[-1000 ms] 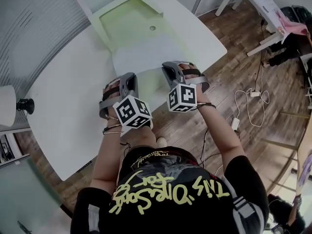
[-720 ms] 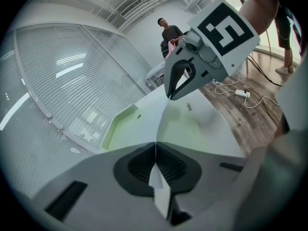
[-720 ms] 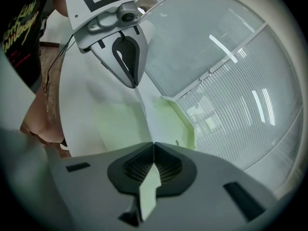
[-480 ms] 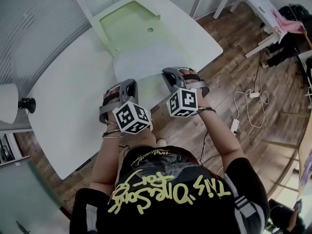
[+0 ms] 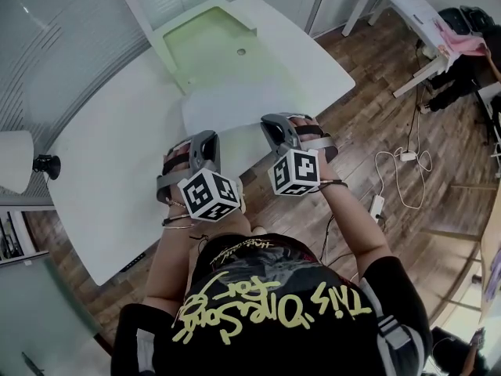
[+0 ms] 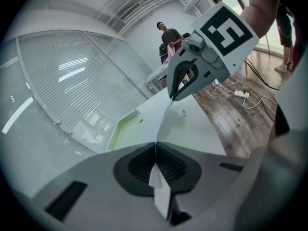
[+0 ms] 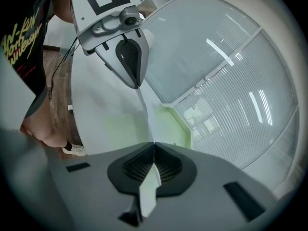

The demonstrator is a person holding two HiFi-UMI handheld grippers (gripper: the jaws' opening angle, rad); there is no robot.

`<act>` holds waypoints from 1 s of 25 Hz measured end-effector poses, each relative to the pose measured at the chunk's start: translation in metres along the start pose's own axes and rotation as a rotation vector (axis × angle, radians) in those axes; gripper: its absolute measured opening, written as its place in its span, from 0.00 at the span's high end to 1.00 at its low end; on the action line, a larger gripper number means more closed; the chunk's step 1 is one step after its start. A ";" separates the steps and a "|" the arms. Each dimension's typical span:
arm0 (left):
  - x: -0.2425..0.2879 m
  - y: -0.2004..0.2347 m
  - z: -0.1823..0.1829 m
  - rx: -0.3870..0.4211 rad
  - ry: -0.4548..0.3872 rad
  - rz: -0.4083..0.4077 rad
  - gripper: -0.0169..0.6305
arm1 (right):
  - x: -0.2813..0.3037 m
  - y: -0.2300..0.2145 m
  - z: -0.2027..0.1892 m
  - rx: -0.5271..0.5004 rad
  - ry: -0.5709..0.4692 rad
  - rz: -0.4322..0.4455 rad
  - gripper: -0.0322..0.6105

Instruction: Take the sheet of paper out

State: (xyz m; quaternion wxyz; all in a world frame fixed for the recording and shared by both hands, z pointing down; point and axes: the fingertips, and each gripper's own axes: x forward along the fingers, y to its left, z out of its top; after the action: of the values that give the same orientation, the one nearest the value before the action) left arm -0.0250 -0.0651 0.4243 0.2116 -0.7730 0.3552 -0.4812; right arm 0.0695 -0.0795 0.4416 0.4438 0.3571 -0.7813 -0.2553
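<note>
By the near edge of the white table (image 5: pixel 102 178), open wooden floor (image 5: pixel 391 108) to the right, the left gripper (image 5: pixel 208 138) and right gripper (image 5: pixel 271 124) both clamp tight on the sheet of paper (image 5: pixel 227 108), short of the green folder (image 5: pixel 211 41)

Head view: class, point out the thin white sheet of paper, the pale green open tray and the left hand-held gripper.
thin white sheet of paper (image 5: pixel 231 116), head view, its middle.
pale green open tray (image 5: pixel 205 41), head view, bare floor.
left hand-held gripper (image 5: pixel 210 137), head view, its tips.
</note>
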 end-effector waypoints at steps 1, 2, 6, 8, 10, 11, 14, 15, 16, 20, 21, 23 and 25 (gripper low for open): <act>-0.002 0.001 0.002 0.001 -0.003 0.003 0.96 | -0.002 -0.002 0.001 0.001 -0.003 -0.006 0.94; -0.004 0.002 0.003 0.002 -0.005 0.007 0.96 | -0.005 -0.004 0.003 0.001 -0.006 -0.012 0.94; -0.017 0.008 0.007 0.003 -0.015 0.034 0.96 | -0.016 -0.012 0.012 0.001 -0.028 -0.044 0.94; -0.023 0.012 0.010 0.001 -0.022 0.052 0.96 | -0.023 -0.019 0.017 0.007 -0.044 -0.069 0.94; -0.026 0.017 0.013 0.001 -0.030 0.067 0.96 | -0.027 -0.026 0.021 0.014 -0.054 -0.090 0.94; -0.027 0.019 0.015 0.001 -0.034 0.072 0.96 | -0.029 -0.029 0.023 0.014 -0.057 -0.099 0.94; -0.030 0.026 0.019 0.005 -0.044 0.090 0.96 | -0.033 -0.037 0.026 0.012 -0.069 -0.120 0.94; -0.032 0.028 0.021 0.006 -0.046 0.096 0.96 | -0.035 -0.039 0.027 0.012 -0.072 -0.126 0.94; -0.033 0.029 0.023 0.007 -0.049 0.102 0.96 | -0.038 -0.041 0.028 0.012 -0.076 -0.133 0.94; -0.043 0.040 0.031 0.015 -0.067 0.135 0.96 | -0.049 -0.052 0.036 0.007 -0.099 -0.180 0.94; -0.045 0.044 0.033 0.016 -0.073 0.145 0.96 | -0.051 -0.055 0.038 0.006 -0.105 -0.190 0.94; -0.049 0.051 0.037 0.019 -0.085 0.162 0.96 | -0.054 -0.063 0.042 0.001 -0.113 -0.209 0.94; -0.051 0.058 0.040 0.019 -0.095 0.176 0.96 | -0.057 -0.070 0.046 -0.002 -0.120 -0.227 0.94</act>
State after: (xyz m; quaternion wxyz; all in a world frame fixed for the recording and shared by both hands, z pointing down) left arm -0.0232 -0.0653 0.3374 0.2770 -0.7588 0.4067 -0.4267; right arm 0.0729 -0.0739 0.3400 0.3647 0.4270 -0.7607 -0.3256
